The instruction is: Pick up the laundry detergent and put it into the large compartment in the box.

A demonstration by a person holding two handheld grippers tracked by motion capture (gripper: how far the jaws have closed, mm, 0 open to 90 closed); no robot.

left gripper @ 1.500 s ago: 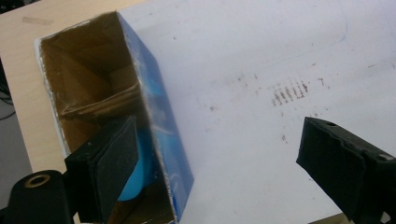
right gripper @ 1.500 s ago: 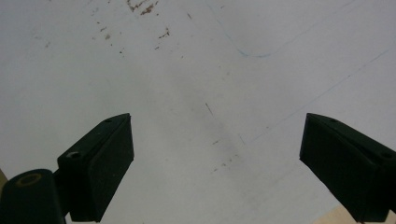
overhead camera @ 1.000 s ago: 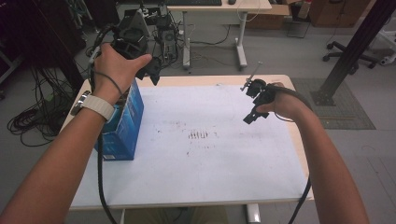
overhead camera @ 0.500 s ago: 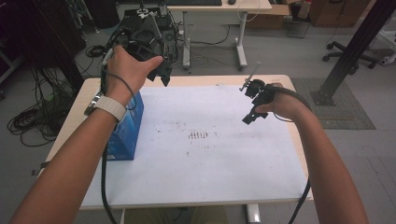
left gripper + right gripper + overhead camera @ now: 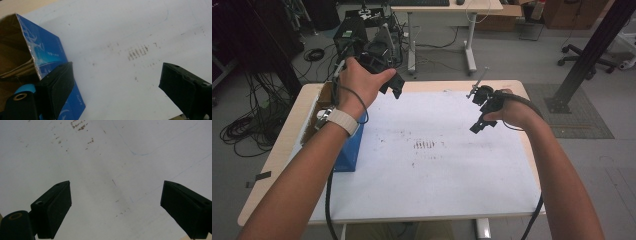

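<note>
The left gripper (image 5: pixel 395 86) hung with jaws spread and nothing between them, just beside an open blue cardboard box (image 5: pixel 47 57) standing at the table's (image 5: pixel 452 86) left edge; the right gripper (image 5: pixel 478 124) gaped too.

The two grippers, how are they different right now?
The left gripper hangs by the blue box; the right gripper hangs over the bare white sheet. The left one sits nearer the table's far edge, the right one closer in. Both have open, empty jaws.
</note>
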